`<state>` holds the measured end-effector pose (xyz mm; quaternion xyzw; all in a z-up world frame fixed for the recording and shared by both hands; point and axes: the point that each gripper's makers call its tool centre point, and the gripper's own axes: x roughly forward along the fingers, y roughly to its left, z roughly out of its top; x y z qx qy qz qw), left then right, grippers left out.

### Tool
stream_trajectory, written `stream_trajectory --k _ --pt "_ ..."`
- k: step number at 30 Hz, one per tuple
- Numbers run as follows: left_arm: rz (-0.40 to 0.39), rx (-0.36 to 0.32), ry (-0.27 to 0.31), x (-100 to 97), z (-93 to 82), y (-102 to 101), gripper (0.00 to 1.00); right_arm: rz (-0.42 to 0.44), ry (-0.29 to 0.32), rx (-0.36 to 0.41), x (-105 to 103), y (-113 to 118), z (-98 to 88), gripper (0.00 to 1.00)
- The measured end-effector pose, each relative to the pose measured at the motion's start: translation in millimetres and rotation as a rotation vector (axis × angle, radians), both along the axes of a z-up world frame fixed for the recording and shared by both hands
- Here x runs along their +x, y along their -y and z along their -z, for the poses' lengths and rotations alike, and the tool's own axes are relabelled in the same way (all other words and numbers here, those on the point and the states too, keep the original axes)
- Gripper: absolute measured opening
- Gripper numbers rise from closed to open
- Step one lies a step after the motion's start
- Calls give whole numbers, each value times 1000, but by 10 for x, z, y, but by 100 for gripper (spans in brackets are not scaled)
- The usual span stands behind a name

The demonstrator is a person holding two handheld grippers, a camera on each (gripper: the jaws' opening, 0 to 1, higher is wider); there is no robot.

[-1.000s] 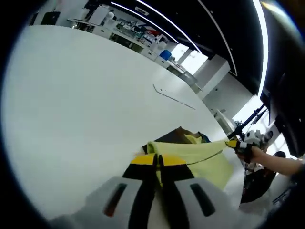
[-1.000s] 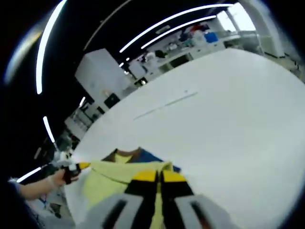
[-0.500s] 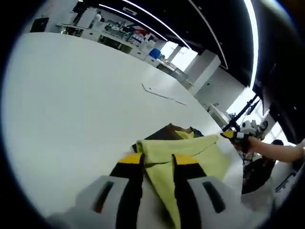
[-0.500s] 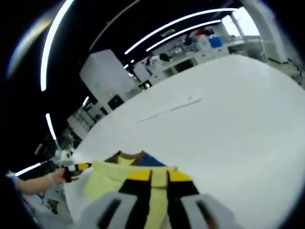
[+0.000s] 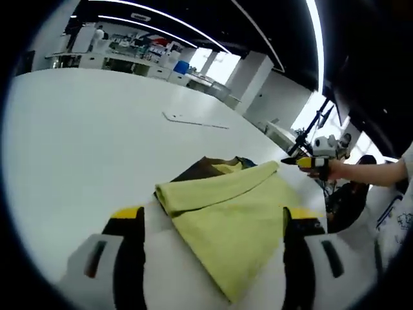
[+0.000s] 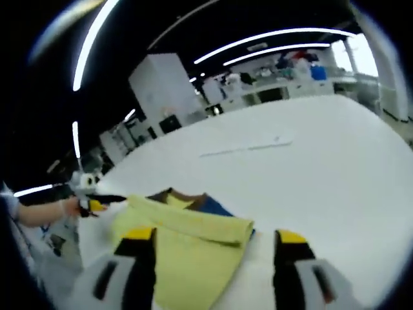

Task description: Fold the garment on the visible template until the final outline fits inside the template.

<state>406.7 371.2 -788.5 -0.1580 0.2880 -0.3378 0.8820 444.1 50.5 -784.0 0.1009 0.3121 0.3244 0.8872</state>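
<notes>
A yellow-green garment (image 5: 226, 216) lies folded on the white table (image 5: 77, 142), with a dark brown and blue part (image 5: 205, 169) showing at its far edge. My left gripper (image 5: 215, 216) stands open, its jaws wide apart on either side of the folded cloth and holding nothing. My right gripper (image 6: 215, 236) is open too, straddling the same garment (image 6: 187, 242) near its folded edge. Each view shows the other gripper off to the side in a hand: the right gripper (image 5: 304, 163) and the left gripper (image 6: 97, 204). A thin marked line (image 5: 193, 121) lies farther out on the table.
The white table (image 6: 335, 168) stretches far beyond the garment, and the thin line (image 6: 245, 148) crosses it. A person's hand (image 5: 339, 170) and sleeve are at the right. Shelves, desks and a white pillar stand in the room behind.
Both grippers have gone from shut on the yellow cloth to wide open, letting go of it. The fold now rests flat on the table, and both cameras have moved.
</notes>
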Motion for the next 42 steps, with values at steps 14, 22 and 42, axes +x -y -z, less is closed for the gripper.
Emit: stream_trajectory --k 14,22,42 --pt "139 -7 24 -267 -129 266 99 -181 19 -62 -281 -234 69 99" --pt "176 -1 2 -342 -56 426 99 -231 -13 -41 -405 -390 108 99" --pt "136 -40 -5 -48 76 444 98 -233 -41 2 -238 -510 276 94"
